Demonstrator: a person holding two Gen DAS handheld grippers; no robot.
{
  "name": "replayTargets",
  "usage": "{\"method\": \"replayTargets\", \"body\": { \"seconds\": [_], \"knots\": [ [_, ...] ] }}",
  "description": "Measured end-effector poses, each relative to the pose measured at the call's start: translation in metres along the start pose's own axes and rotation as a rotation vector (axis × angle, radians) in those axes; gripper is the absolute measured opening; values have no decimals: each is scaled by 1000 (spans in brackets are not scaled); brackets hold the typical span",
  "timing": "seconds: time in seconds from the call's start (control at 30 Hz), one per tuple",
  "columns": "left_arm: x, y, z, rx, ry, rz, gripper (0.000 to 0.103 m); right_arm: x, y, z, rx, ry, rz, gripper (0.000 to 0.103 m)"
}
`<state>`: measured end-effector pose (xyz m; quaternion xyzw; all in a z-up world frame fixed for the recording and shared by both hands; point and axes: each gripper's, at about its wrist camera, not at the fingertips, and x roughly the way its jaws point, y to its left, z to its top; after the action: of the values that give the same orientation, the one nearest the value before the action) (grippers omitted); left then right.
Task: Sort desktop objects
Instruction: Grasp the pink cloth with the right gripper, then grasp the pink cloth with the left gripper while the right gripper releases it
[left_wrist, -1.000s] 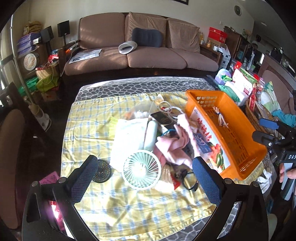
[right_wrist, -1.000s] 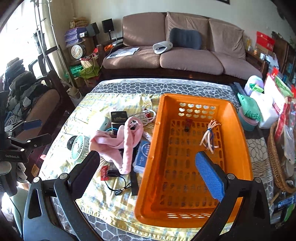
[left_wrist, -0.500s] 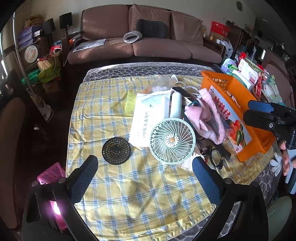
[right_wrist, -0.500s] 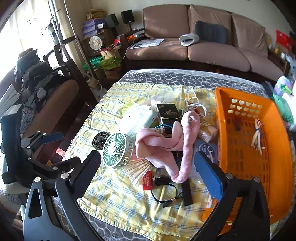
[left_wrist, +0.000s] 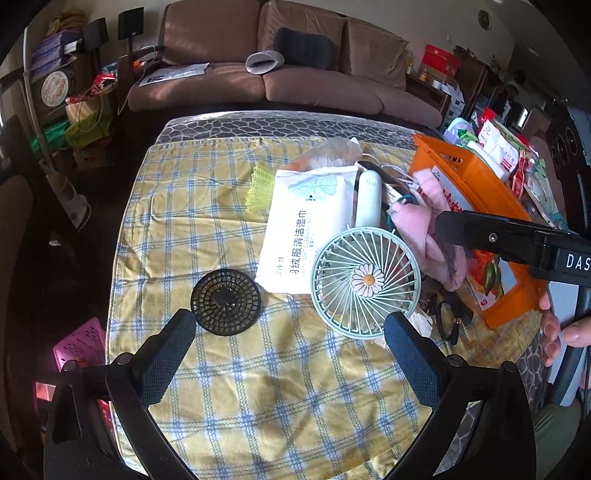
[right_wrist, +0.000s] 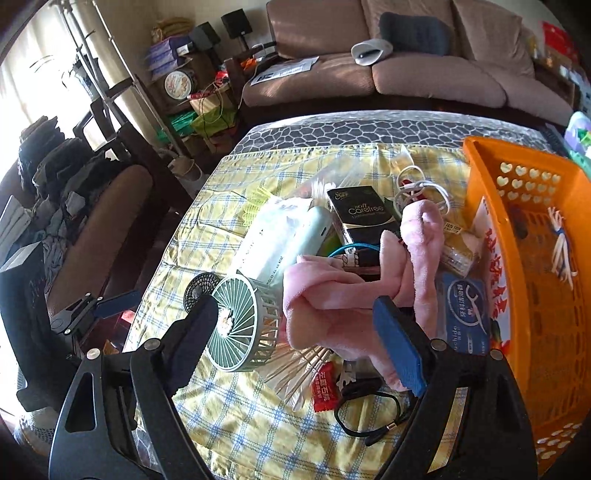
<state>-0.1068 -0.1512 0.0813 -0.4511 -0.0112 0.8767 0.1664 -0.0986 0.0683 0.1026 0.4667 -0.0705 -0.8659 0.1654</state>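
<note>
Both grippers have closed in on the pile since half a second ago: the fan now fills more of each view, and the right gripper has swung left, off the basket and over the pink cloth.

Left gripper (left_wrist: 290, 328) hangs over the checked cloth (left_wrist: 236, 406), jaws wide apart and empty. Just beyond its left fingertip, at 11 o'clock, lies a black grille (left_wrist: 225, 301). At 1 o'clock, just past the right fingertip, the mint fan (left_wrist: 365, 282) lies face up with a daisy at its hub. Its handle (left_wrist: 369, 199) runs away toward 12 o'clock, beside a white wipes pack (left_wrist: 303, 236) that the fan head overlaps. At 2 o'clock the right gripper's black finger crosses in front of the pink cloth (left_wrist: 439, 240), with the orange basket (left_wrist: 476, 177) behind it. Farthest, at 12 o'clock, is a brown sofa (left_wrist: 273, 74).

Right gripper (right_wrist: 295, 317) has its jaws spread wide, holding nothing; the left finger overlaps the fan (right_wrist: 240, 328), the right finger sits before the pink cloth (right_wrist: 332, 306). Between them, near, lie a red packet (right_wrist: 325, 384) and a black cable (right_wrist: 369, 410). Beyond, at 12 o'clock, a black box (right_wrist: 364, 214). At 2 o'clock the basket (right_wrist: 546, 258) holds a tied bundle (right_wrist: 561, 247). At 9 o'clock the left gripper (right_wrist: 96, 306) shows.
</note>
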Motion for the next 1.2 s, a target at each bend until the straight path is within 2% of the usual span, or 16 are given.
{"method": "replayTargets", "body": {
  "seconds": [0.1, 0.17, 0.23, 0.33, 0.4, 0.43, 0.47, 0.7, 0.87, 0.97, 1.1, 1.2],
  "knots": [
    [4, 5, 1, -8, 2, -2, 103, 15, -5, 3, 31, 10, 0, 77],
    [6, 6, 2, -9, 4, -7, 103, 26, -9, 6, 54, 32, 6, 67],
    [8, 7, 2, -8, 7, -12, 103, 36, -12, 8, 66, 52, 15, 61],
    [8, 4, 0, 0, 6, -23, 103, 42, -13, 10, 69, 53, 37, 57],
    [7, 0, -3, 8, 3, -37, 103, 41, -12, 12, 61, 52, 50, 40],
    [5, -3, -6, 13, 1, -46, 103, 40, -12, 13, 59, 50, 51, 24],
    [4, -7, -8, 20, -2, -55, 103, 38, -12, 14, 58, 48, 57, 22],
    [4, -31, -23, 42, 6, -96, 103, 28, -22, 11, 91, 31, 90, 21],
    [0, -48, -28, 56, -9, -120, 103, 12, -23, 11, 96, 2, 150, 4],
    [-3, -56, -20, 77, -25, -115, 103, -4, -20, 15, 67, -13, 141, 4],
    [-5, -68, 7, 98, -60, -98, 103, -27, -27, 20, 80, -40, 107, 8],
    [2, -84, 35, 158, -60, -64, 103, -44, -38, 19, 97, -63, 90, 17]
  ]
}}
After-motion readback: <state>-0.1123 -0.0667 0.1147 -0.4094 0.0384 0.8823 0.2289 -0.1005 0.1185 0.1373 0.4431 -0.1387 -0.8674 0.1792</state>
